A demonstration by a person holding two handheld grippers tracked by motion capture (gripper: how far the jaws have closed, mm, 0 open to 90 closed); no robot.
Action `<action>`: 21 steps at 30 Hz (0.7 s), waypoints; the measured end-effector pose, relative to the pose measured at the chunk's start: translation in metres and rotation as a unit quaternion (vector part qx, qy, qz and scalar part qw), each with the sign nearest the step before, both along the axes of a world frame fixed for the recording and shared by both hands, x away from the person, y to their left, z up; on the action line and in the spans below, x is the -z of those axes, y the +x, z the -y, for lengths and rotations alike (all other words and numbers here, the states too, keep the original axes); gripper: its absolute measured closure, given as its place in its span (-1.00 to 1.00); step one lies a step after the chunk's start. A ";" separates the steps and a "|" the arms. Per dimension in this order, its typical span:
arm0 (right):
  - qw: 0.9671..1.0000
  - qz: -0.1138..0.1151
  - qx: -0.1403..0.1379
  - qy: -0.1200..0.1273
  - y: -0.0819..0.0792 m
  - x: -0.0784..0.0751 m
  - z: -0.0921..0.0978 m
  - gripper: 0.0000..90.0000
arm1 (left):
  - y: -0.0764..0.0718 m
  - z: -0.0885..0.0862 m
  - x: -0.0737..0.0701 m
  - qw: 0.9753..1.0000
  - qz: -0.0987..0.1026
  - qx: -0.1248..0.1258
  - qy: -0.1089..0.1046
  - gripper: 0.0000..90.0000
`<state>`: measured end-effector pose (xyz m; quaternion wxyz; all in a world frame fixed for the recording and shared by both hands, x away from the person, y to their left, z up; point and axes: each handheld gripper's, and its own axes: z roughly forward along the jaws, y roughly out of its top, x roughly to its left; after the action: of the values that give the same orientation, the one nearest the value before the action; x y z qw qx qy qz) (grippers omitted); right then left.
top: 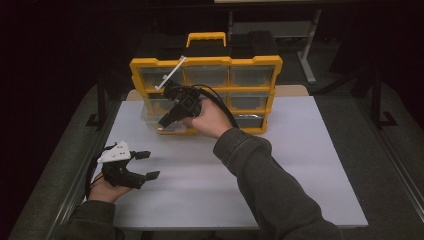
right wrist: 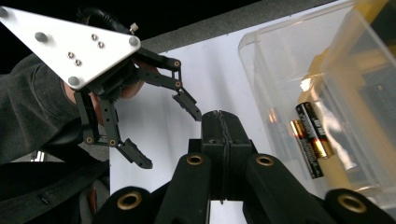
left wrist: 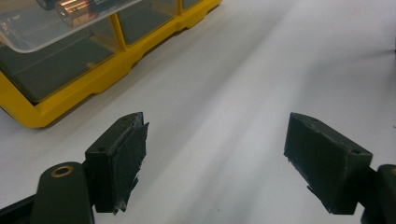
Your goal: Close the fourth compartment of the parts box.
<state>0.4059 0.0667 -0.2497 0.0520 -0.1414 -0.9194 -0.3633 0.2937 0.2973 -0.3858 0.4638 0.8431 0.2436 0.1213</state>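
The room behind the table (top: 310,165) is dark, and the back of the yellow organizer (top: 206,75) fades into it. In the high view the right gripper (top: 167,119) has its tips low against the organizer's front, where the person's right hand (top: 209,120) and the trailing cable hide much of the lower drawers. What lies in the shut drawers cannot be made out through their dim fronts.

A clear drawer (right wrist: 317,93) is pulled out from the organizer's lower left part, and two batteries (right wrist: 310,137) lie side by side on its floor. In the right gripper view that gripper's jaws are pressed flat together with nothing between them; the batteries lie at about two o'clock from the tips, near but apart, inside the drawer wall. Whether the tips touch the drawer cannot be told.

The left gripper (top: 145,165) sits at about seven o'clock from the organizer, well apart from it, over bare table, held in the left hand (top: 102,190). Its jaws stand wide apart, holding nothing. In the left gripper view the organizer's yellow frame lies at about eleven o'clock, with the drawer's batteries cut off at the top edge.
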 end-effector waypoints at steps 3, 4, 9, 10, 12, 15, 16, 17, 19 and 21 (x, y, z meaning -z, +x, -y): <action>1.000 -0.004 -0.001 0.001 -0.001 0.005 0.000 0.97 | 0.001 -0.001 0.000 1.000 0.005 0.003 0.004 -0.55; 1.000 -0.004 -0.001 -0.001 -0.001 0.005 0.000 0.97 | 0.000 0.000 0.000 1.000 0.004 0.002 0.003 -0.55; 1.000 -0.009 0.000 -0.001 -0.002 0.011 0.001 0.97 | 0.000 -0.001 0.000 1.000 0.003 0.001 0.003 -0.55; 1.000 -0.007 -0.001 -0.003 -0.001 0.011 0.001 0.97 | 0.000 -0.001 0.000 1.000 0.003 0.001 0.002 -0.55; 1.000 -0.009 0.001 -0.003 -0.002 0.013 0.001 0.97 | 0.000 0.000 0.000 1.000 0.003 0.001 0.003 -0.55; 1.000 -0.006 0.000 -0.003 -0.002 0.015 0.001 0.97 | -0.001 0.000 0.000 1.000 0.003 0.002 0.004 -0.55; 1.000 -0.006 0.000 -0.003 -0.003 0.016 0.001 0.97 | -0.001 0.000 -0.001 1.000 0.003 0.002 0.005 -0.55; 1.000 -0.007 -0.001 -0.005 -0.003 0.016 0.001 0.97 | -0.001 0.000 -0.001 1.000 0.003 0.002 0.005 -0.55; 1.000 -0.003 -0.003 -0.008 -0.004 0.017 0.000 0.97 | -0.001 0.000 -0.001 1.000 0.003 0.001 0.003 -0.55; 1.000 -0.003 -0.001 -0.009 -0.005 0.017 -0.001 0.97 | -0.001 0.000 -0.001 1.000 0.004 0.003 0.006 -0.55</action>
<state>0.4011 0.0677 -0.2672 0.0536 -0.1416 -0.9227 -0.3547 0.2926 0.2976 -0.3845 0.4599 0.8462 0.2384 0.1249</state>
